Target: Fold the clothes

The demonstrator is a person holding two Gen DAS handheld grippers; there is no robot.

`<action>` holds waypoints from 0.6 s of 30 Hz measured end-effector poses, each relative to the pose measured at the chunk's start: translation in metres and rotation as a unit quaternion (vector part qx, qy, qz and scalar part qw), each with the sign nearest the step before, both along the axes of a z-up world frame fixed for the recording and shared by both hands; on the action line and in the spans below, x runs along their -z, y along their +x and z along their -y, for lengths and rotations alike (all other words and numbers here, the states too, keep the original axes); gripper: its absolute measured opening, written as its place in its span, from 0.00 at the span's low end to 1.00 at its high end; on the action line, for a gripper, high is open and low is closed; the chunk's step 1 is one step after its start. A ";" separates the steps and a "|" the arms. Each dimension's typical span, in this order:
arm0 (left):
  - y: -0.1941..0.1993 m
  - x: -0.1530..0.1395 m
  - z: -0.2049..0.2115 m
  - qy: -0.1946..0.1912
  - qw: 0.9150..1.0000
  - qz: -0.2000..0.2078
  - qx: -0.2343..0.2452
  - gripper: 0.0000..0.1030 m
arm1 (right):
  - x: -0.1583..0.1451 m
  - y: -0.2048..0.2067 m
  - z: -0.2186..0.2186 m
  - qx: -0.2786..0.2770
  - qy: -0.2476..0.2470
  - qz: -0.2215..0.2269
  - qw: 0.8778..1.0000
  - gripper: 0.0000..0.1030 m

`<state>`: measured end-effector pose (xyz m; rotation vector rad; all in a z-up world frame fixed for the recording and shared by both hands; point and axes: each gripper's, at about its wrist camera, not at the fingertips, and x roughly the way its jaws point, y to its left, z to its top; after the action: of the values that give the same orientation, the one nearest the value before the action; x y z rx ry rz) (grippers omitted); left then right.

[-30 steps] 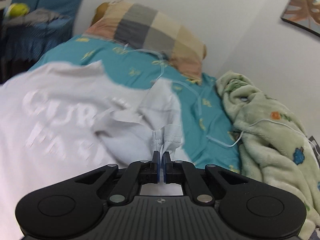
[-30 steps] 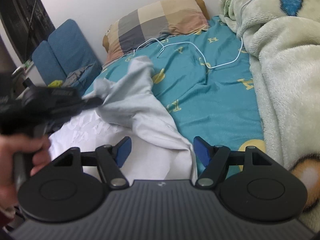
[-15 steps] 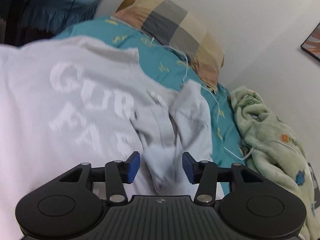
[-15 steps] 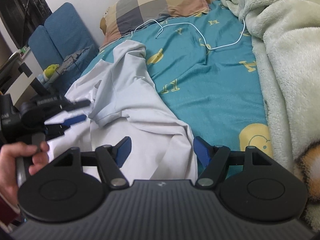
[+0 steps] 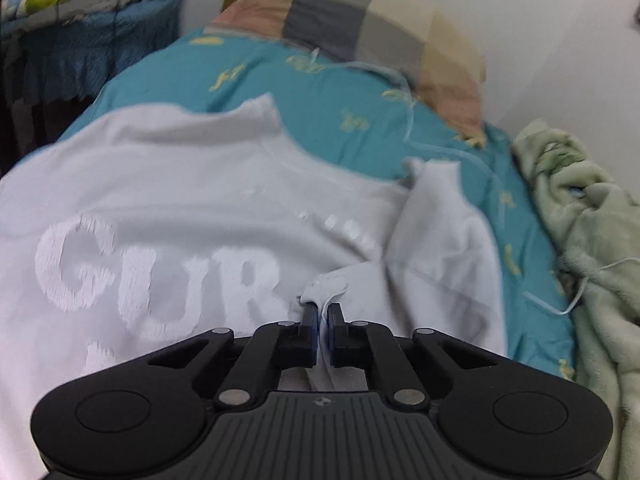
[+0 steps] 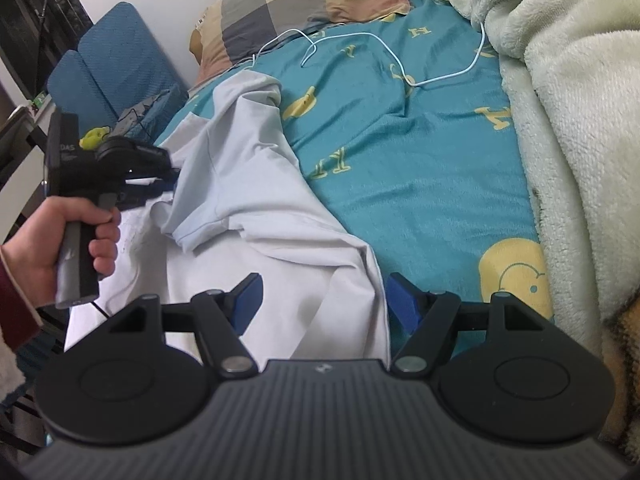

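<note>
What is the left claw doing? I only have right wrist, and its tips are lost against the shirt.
Observer: Left wrist view shows the left claw shut on a small bunched fold of the white shirt.
Operator: Which face of the shirt is up near the pinch?
Observer: The printed one. The GUR lettering reads clearly just left of the pinch, large white letters on the white cloth.
</note>
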<state>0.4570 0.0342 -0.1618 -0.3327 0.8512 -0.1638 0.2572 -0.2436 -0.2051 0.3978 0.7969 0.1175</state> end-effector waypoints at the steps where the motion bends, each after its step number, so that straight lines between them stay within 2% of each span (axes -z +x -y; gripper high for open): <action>1: -0.003 -0.009 -0.004 -0.014 1.000 0.023 0.006 0.05 | 0.000 0.000 0.000 -0.001 0.000 0.001 1.000 0.68; 3: -0.006 -0.030 -0.017 -0.051 0.996 0.070 0.012 0.05 | -0.001 -0.001 -0.002 -0.002 -0.001 0.002 1.000 0.68; 5: -0.002 -0.046 -0.032 -0.082 0.992 0.098 0.002 0.05 | 0.000 -0.001 -0.003 -0.004 -0.002 0.002 1.000 0.68; 7: 0.007 -0.054 -0.050 -0.100 0.988 0.113 -0.027 0.05 | 0.001 0.000 -0.006 -0.007 -0.003 0.000 1.000 0.68; 9: 0.020 -0.052 -0.063 -0.093 0.988 0.112 -0.061 0.05 | 0.001 0.000 -0.009 -0.015 -0.006 -0.002 1.000 0.68; 11: 0.035 -0.040 -0.071 -0.067 0.989 0.098 -0.085 0.05 | 0.002 0.000 -0.013 -0.023 -0.011 -0.004 1.000 0.68; 13: 0.047 -0.019 -0.079 -0.065 0.990 0.059 -0.109 0.06 | 0.003 0.001 -0.015 -0.031 -0.014 -0.006 0.999 0.68; 14: 0.049 -0.011 -0.084 -0.077 0.989 0.043 -0.120 0.10 | 0.003 0.001 -0.016 -0.034 -0.016 -0.007 0.999 0.68; 15: 0.051 -0.002 -0.089 -0.089 0.987 0.028 -0.130 0.20 | 0.004 0.002 -0.017 -0.037 -0.016 -0.008 0.999 0.68; 16: 0.047 0.004 -0.093 -0.102 0.985 0.027 -0.138 0.25 | 0.005 0.002 -0.017 -0.039 -0.016 -0.010 0.999 0.68; 17: 0.043 0.007 -0.097 -0.111 0.983 0.029 -0.144 0.37 | 0.006 0.003 -0.018 -0.042 -0.014 -0.011 0.999 0.68; 18: 0.040 0.007 -0.101 -0.114 0.982 0.030 -0.145 0.41 | 0.006 0.003 -0.018 -0.044 -0.012 -0.010 0.999 0.68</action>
<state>0.4965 0.1354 -0.1692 -0.6586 0.7164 0.0019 0.2604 -0.2257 -0.2110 0.3427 0.8350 0.1859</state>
